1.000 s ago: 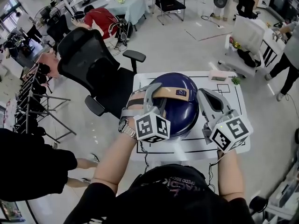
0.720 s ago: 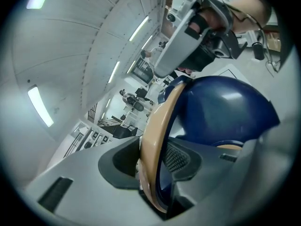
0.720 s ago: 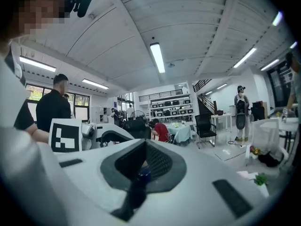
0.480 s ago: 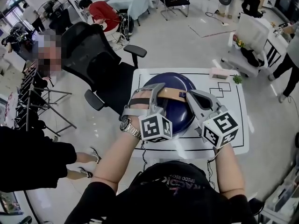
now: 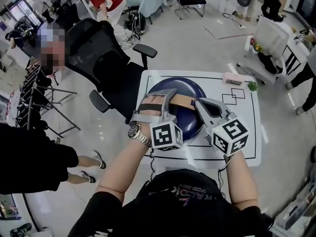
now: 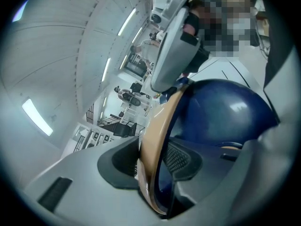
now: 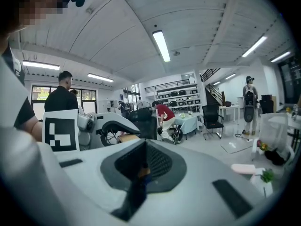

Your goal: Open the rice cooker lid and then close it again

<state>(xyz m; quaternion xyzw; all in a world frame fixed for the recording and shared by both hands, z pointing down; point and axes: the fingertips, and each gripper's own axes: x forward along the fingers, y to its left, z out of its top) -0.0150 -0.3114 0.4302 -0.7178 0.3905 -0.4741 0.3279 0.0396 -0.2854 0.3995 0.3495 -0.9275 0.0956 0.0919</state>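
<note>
A dark blue rice cooker (image 5: 170,89) stands on the white table (image 5: 247,132), with a tan carry handle (image 5: 183,100) across its domed lid. My left gripper (image 5: 167,97) is shut on that handle from the near left. In the left gripper view the tan handle (image 6: 153,135) runs between the pads, with the blue lid (image 6: 221,112) behind it. My right gripper (image 5: 198,103) is shut and empty. Its tip rests by the handle's right end on the lid. It shows as a grey tip (image 6: 171,46) in the left gripper view. The right gripper (image 7: 143,166) view faces the room.
A black office chair (image 5: 101,58) stands just left of the table. A pink box (image 5: 232,78) and a small green thing (image 5: 252,86) lie at the table's far right corner. Several people are in the room behind, one in a red top (image 7: 164,114).
Both grippers have sunk towards the cooker. The right one has moved in leftwards to the handle's right end. The left one has kept its grip on the handle.
</note>
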